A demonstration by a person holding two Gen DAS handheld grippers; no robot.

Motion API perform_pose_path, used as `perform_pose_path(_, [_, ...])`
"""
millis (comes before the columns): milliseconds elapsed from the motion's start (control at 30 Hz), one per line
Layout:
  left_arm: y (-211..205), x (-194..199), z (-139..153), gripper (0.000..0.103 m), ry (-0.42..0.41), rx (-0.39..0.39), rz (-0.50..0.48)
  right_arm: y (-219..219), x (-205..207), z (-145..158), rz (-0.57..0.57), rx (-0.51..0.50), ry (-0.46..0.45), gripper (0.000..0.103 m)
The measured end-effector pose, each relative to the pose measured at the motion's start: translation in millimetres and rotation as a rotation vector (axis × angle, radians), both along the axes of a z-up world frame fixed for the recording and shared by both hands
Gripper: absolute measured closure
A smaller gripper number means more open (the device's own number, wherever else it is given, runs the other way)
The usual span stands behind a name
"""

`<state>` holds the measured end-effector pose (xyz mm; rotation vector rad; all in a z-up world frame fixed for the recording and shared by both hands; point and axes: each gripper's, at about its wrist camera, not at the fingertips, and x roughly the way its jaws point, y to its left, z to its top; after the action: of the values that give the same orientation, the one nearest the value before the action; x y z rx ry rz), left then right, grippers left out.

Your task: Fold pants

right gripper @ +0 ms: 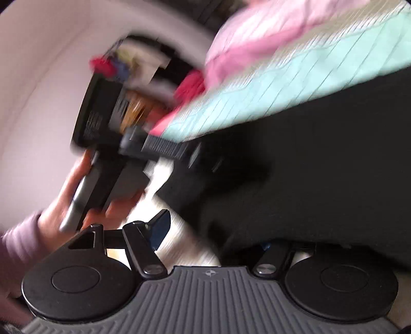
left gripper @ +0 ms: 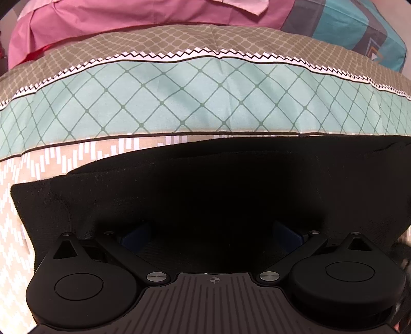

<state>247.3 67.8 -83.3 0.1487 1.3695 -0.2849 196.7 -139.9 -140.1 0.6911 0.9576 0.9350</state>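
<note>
Left wrist: left gripper (left gripper: 210, 231) standing open over pants (left gripper: 231, 185), gripping nothing. Right gripper (right gripper: 210, 231) part-open, approaching an edge; next needing a pinch.

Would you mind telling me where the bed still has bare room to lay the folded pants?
The teal diamond band between the black pants and the pink bedding is free. The zigzag strip left of the pants is open but narrow. It is crowded toward the pink bedding and the blue-grey pillow.

Left gripper (left gripper: 210, 231) points steeply down, jaws apart; right gripper (right gripper: 213, 231) blurred
</note>
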Motion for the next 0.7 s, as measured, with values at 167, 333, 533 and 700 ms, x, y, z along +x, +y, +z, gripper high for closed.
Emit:
perform_pose_path(167, [0.4, -10.9, 0.7, 0.0, -0.021, -0.009, 0.014, -13.7, -14.3, 10.2, -0.028, -0.116, -0.068, 0.039])
perform_pose_path(333, [-1.8, -23.9, -1.5, 0.0, -0.069, 0.006, 0.018, -9.6, -48.2, 31.8, 0.242, -0.315, -0.147, 0.034])
perform_pose_path(533, [-6.6, -46.9, -5.4, 0.0, -0.159, 0.026, 0.019, -128.2, -66.5, 71.8, -0.249, -0.286, -0.213, 0.018])
perform_pose_path(700, [-13.7, -68.4, -10.7, 0.0, -0.246, 0.047, 0.052, -220.9, -38.1, 30.3, -0.596, -0.199, -0.08, 0.049])
